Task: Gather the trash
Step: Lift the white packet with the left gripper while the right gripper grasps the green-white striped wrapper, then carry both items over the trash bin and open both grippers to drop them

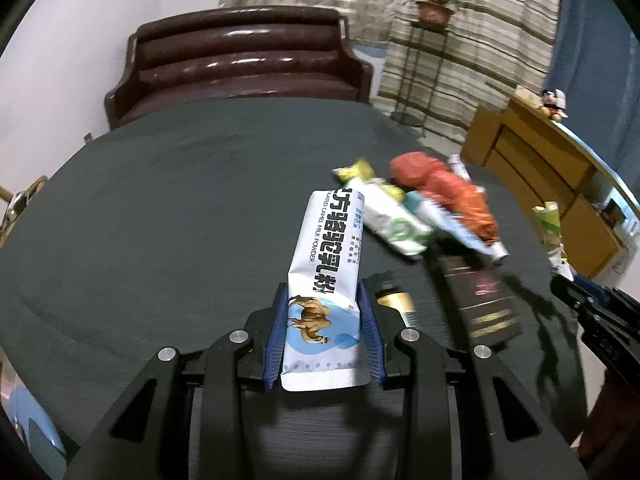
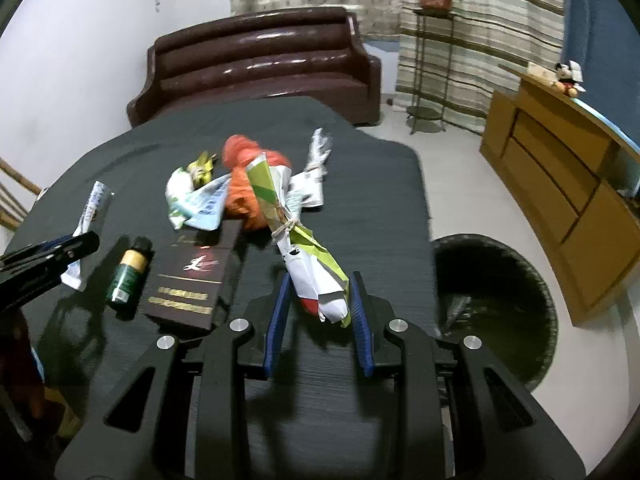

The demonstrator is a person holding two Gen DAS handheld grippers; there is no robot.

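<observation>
In hand: my left gripper (image 1: 324, 316) pinches the camel-milk sachet (image 1: 320, 280); my right gripper (image 2: 318, 300) clamps the crumpled wrapper (image 2: 308, 264), both lifted. Outstanding: wrapper pile (image 2: 224, 192) on the table (image 2: 360, 184); I judge the bin (image 2: 496, 304) nearly empty.

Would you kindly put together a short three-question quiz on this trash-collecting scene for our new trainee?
1. True or false: the left gripper holds a white camel milk powder sachet.
2. What sits between the fingers of the right gripper?
A. the small green bottle
B. a crumpled green-and-white wrapper tied with string
C. the dark box
3. Fill in: on the floor beside the table, right of the right gripper, stands a dark round ____.

Key: 1 true; 2 B; 3 bin.
</observation>
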